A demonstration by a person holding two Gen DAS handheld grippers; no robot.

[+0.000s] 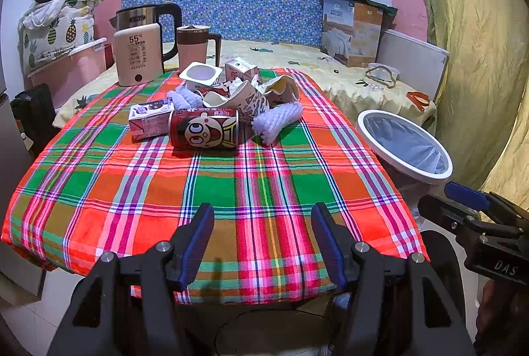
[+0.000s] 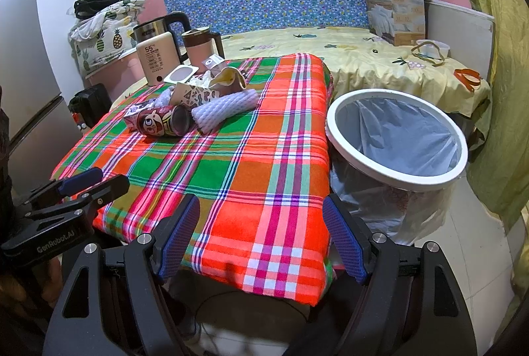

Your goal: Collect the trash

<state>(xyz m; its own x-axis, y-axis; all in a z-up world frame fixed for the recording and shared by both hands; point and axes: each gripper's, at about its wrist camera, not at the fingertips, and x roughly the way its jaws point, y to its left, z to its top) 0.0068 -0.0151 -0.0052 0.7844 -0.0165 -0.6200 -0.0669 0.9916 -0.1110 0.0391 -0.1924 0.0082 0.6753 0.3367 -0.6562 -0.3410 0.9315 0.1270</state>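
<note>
Plaid cloth covers the tabletop (image 1: 231, 190), where the trash pile (image 1: 228, 104) with its red can (image 1: 205, 128) lies at the far side, well apart from my left gripper (image 1: 263, 243) and right gripper (image 2: 261, 233), both open and empty, the lined bin (image 2: 396, 141) just right.

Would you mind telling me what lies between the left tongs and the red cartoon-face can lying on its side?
Nothing: only bare plaid tablecloth separates the open left tongs from the red cartoon-face can, seen clearly in the left wrist view.
</note>
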